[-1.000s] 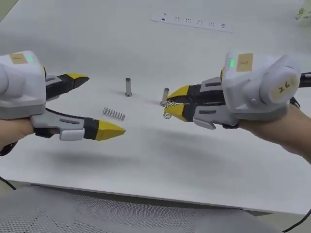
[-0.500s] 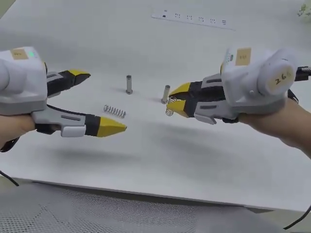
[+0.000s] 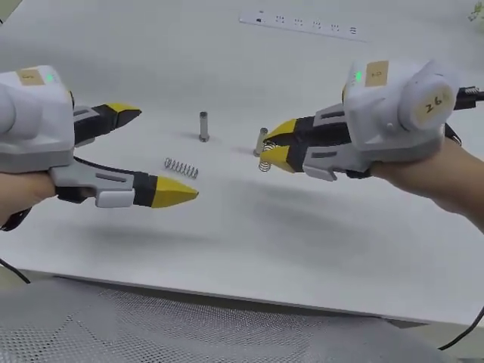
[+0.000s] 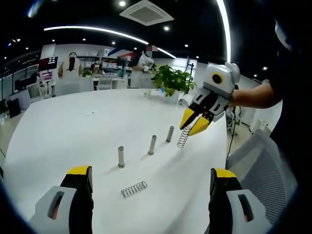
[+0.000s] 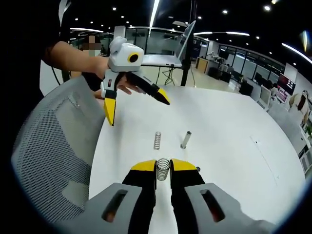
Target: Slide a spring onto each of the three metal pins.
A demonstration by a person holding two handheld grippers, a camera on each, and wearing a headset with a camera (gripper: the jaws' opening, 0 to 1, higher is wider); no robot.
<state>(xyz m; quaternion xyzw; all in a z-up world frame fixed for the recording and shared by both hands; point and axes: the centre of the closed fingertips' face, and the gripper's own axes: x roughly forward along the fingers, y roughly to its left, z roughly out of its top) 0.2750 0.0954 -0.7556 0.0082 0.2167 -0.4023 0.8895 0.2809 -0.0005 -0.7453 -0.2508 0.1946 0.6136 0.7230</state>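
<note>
In the head view the left tool (image 3: 151,153) hangs over the near left of the white bench (image 3: 249,227), held in a hand, with its yellow-tipped jaws spread wide and nothing between them. Just beyond its tips the loose spring (image 3: 181,168) lies flat on the bench, and the left pin (image 3: 203,126) stands upright a little farther back. To the right, the second pin (image 3: 262,141) stands just beside the tips of the right tool (image 3: 277,145), whose jaws are clenched on the held spring (image 3: 265,157); this spring hangs just off the tips, close to the second pin. A power strip (image 3: 299,24) lies at the far edge. In the left gripper view the left tool's jaws rise wide apart with the loose spring (image 4: 133,188) on the bench between them. Beyond it the left pin (image 4: 120,157), second pin (image 4: 152,145) and third pin (image 4: 169,134) stand in a row; the third looks ribbed, but I cannot tell whether it carries a coil. The right tool (image 4: 194,123) hovers above, the held spring (image 4: 184,136) dangling just beside the third pin, with a potted plant (image 4: 170,80) behind. In the right gripper view the jaws pinch the held spring (image 5: 163,169) at their tips; past them are the loose spring (image 5: 157,140), the left pin (image 5: 185,139), the wide-spread left tool (image 5: 136,106) and a mesh chair (image 5: 53,156) on the near side.
</note>
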